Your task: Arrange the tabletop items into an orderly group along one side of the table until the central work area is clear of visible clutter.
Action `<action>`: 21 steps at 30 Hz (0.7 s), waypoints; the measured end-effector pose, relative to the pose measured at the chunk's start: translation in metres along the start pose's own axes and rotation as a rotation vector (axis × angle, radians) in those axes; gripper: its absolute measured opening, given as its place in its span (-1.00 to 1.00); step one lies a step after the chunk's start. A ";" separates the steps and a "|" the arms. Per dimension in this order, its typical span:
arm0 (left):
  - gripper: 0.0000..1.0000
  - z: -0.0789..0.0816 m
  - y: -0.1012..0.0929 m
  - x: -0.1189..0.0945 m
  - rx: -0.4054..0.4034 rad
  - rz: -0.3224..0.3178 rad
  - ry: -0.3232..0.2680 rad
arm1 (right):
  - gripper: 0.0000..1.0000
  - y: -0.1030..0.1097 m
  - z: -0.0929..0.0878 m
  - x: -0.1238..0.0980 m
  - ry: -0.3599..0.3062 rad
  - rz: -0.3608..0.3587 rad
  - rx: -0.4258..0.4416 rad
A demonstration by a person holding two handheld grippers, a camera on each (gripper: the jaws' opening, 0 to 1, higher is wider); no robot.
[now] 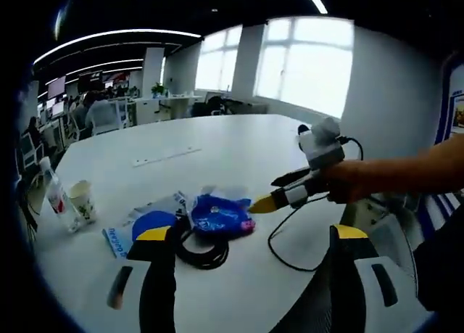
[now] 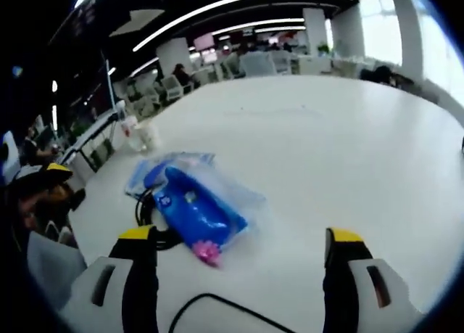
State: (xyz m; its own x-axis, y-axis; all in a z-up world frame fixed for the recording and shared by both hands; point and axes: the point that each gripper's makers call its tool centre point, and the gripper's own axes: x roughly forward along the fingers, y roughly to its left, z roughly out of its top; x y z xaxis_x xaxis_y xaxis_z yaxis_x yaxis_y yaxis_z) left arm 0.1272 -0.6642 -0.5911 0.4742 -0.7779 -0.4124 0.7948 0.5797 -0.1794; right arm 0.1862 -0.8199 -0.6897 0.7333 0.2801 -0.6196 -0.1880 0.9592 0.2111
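A blue packet in a clear bag point(image 1: 221, 215) point(image 2: 196, 206) lies on the white table point(image 1: 217, 148) point(image 2: 319, 144), partly over a coil of black cable point(image 1: 203, 252) point(image 2: 148, 218). A blue printed sheet point(image 1: 134, 230) lies beside the coil. My left gripper point(image 1: 251, 233) is open, just short of the coil and packet, holding nothing. My right gripper point(image 1: 264, 194) point(image 2: 241, 234), held by a hand, is also open, and its yellow tip is close to the packet's edge. A pink piece point(image 2: 207, 254) pokes out of the bag's near end.
A paper cup point(image 1: 82, 200) point(image 2: 145, 136) and a plastic bottle point(image 1: 54, 194) point(image 2: 128, 126) stand together near the table's edge. A loose black cable point(image 1: 288, 240) point(image 2: 217, 307) trails from the right gripper across the table. Office desks and chairs stand beyond.
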 end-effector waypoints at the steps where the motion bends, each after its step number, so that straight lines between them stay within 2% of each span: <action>1: 0.74 0.000 0.000 0.004 0.004 -0.006 0.003 | 0.88 -0.002 -0.003 -0.001 0.000 -0.005 0.005; 9: 0.78 -0.002 0.009 0.030 0.022 -0.037 0.032 | 0.89 -0.010 -0.018 -0.013 -0.002 -0.032 0.057; 16: 0.76 -0.005 0.023 0.053 0.034 -0.039 0.069 | 0.88 -0.017 -0.026 -0.023 -0.004 -0.056 0.076; 21: 0.77 -0.005 0.030 0.063 0.020 -0.040 0.076 | 0.87 -0.016 -0.031 -0.020 0.002 -0.056 0.093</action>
State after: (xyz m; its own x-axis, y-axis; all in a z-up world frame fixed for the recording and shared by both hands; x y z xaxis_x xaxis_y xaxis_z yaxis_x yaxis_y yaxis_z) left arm 0.1794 -0.6944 -0.6268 0.4120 -0.7795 -0.4718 0.8206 0.5425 -0.1796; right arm 0.1545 -0.8395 -0.7038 0.7397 0.2264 -0.6337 -0.0855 0.9657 0.2453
